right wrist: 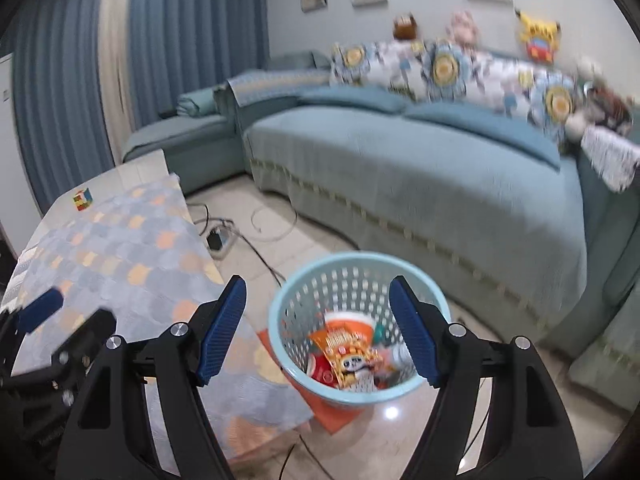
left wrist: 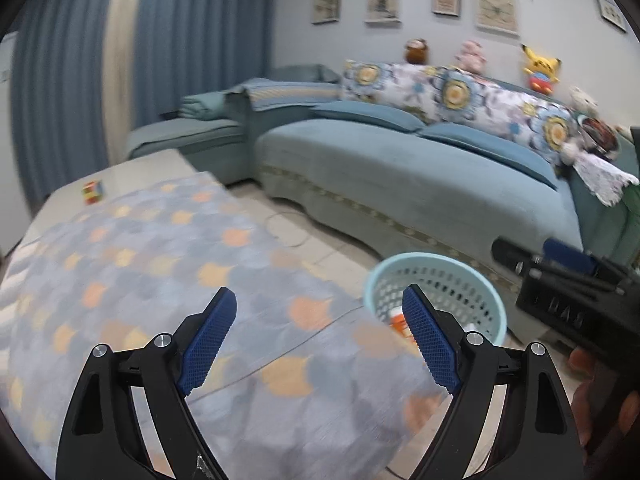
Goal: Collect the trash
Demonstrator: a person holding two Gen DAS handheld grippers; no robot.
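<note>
A light blue perforated basket (right wrist: 344,284) stands on the floor beside the table. In it lie an orange snack bag (right wrist: 348,350), a red-and-white cup (right wrist: 344,320) and other wrappers. My right gripper (right wrist: 318,280) hangs open above the basket, with nothing between its blue pads. My left gripper (left wrist: 319,291) is also open and holds nothing; it sits over the table's edge with the basket (left wrist: 452,284) just to its right. An orange piece of trash (left wrist: 398,320) shows inside. The right gripper's blue pad (left wrist: 568,254) shows at the right edge of the left wrist view.
The table wears a grey cloth with orange shapes (left wrist: 160,280). A colour cube (right wrist: 82,199) sits at its far end. A blue sofa (right wrist: 420,168) with cushions and plush toys fills the back. A power strip (right wrist: 219,238) and cables lie on the tiled floor.
</note>
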